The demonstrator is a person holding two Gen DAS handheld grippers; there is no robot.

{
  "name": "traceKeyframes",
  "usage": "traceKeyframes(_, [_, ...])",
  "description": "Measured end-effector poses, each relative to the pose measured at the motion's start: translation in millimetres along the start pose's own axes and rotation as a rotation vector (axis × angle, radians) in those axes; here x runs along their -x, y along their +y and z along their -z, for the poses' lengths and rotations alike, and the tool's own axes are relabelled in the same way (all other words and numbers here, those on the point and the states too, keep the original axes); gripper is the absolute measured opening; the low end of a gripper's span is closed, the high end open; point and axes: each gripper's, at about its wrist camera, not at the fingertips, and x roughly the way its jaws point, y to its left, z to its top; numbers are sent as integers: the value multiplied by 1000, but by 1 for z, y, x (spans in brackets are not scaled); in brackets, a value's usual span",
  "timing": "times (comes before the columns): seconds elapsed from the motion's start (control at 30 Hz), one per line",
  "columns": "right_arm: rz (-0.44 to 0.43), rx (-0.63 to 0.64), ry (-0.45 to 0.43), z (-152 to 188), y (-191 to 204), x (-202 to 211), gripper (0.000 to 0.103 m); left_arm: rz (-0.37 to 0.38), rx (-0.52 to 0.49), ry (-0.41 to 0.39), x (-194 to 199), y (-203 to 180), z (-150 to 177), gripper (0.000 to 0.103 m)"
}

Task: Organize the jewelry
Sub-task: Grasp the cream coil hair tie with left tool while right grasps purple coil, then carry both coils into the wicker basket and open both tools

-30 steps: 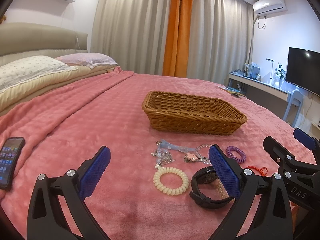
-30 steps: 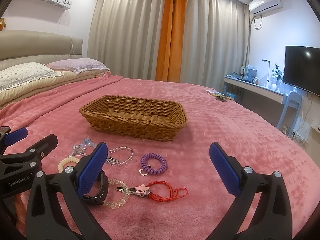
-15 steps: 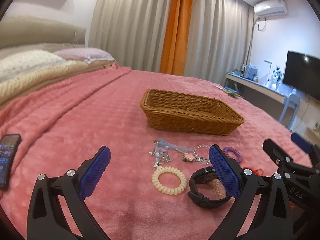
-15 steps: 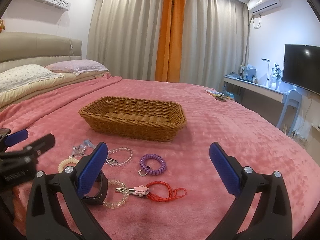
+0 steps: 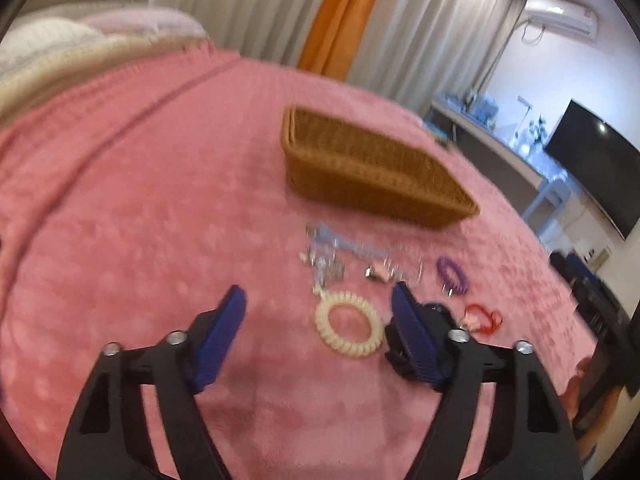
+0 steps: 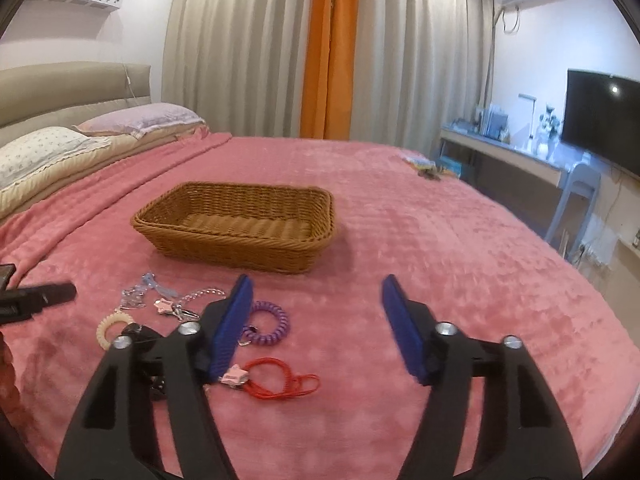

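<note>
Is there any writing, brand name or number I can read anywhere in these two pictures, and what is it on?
No text is readable in either view.
Pink star tag on the red cord: a dark mark, too small to read.
Left gripper's arm, at the right view's left edge: print cut off and blurred.

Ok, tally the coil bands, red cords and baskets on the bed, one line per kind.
Coil bands: 2 (cream, purple)
Red cords: 1
Baskets: 1
Total: 4
</note>
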Motion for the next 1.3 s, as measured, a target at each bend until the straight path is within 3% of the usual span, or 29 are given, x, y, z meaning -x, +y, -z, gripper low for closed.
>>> traceKeyframes(0.03, [-4, 0, 14, -2, -4, -3, 53, 5, 1, 29, -5, 0, 0, 58])
traceKeyframes(0.17, [-66, 12, 113, -14, -15, -26, 43, 7, -18, 100, -23, -5, 3, 52])
traceKeyframes(0.33, [-167, -16, 261, -7, -6, -73, 36, 3, -44, 136, -35, -6, 4, 36])
traceKeyframes(0.6, [-199, -25, 361, 15, 10, -120, 34, 3, -70, 168, -47, -8, 7, 35])
traceKeyframes(0.8, [-182, 24, 395, 22, 21, -133, 25, -50, -120, 159, -52, -17, 11, 35])
traceKeyframes(0.83, [-183, 35, 404, 23, 23, -134, 19, -56, -124, 157, -52, -18, 12, 34])
traceKeyframes(0.9, [-180, 64, 417, 26, 29, -137, 14, -80, -138, 151, -53, -20, 13, 29])
traceKeyframes(0.93, [-176, 76, 415, 25, 30, -137, 11, -92, -146, 146, -53, -21, 14, 21])
traceKeyframes(1.03, [-168, 105, 404, 26, 36, -135, 10, -103, -152, 141, -53, -21, 14, 11])
traceKeyframes(1.3, [-183, 87, 317, 19, 31, -113, 9, -85, -159, 73, -41, -24, 14, 9])
